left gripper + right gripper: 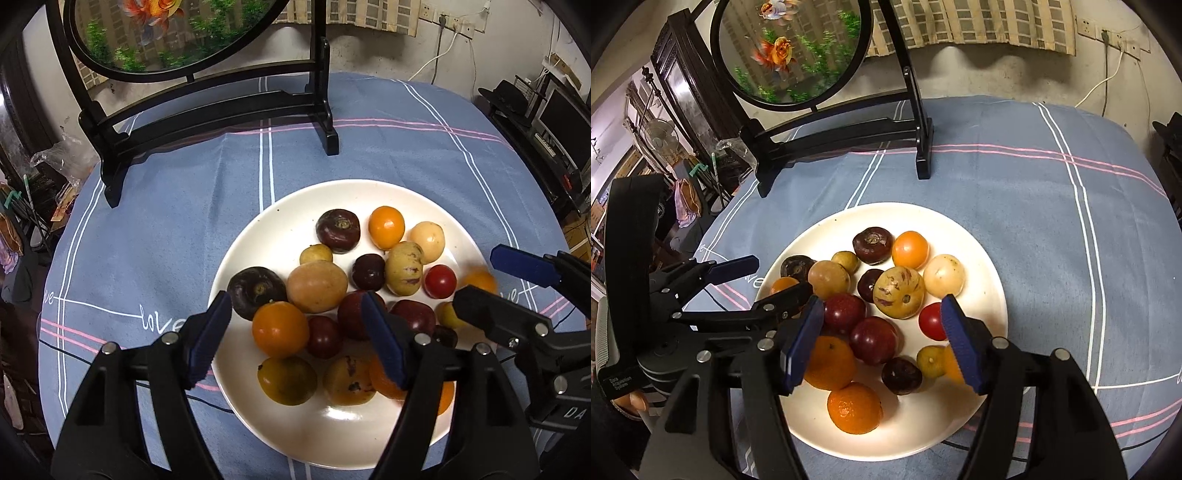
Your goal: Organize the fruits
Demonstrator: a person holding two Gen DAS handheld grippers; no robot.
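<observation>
A white plate [258,236] on the blue cloth holds several fruits: oranges [280,329], dark purple fruits [338,230], a tan fruit [317,285], a speckled yellow fruit [403,268] and a red tomato [439,281]. The plate [979,258] also shows in the right wrist view. My left gripper [297,338] is open and empty, low over the plate's near side. My right gripper [882,345] is open and empty above the red and dark fruits [873,340]. The right gripper [491,280] shows at the plate's right edge in the left wrist view; the left gripper [768,280] shows at its left edge in the right wrist view.
A black wooden stand [207,110] with a round goldfish picture [792,48] stands at the table's back. The blue striped tablecloth [166,221] covers the round table. Cluttered furniture lies beyond the table's left [683,192] and right [546,122] edges.
</observation>
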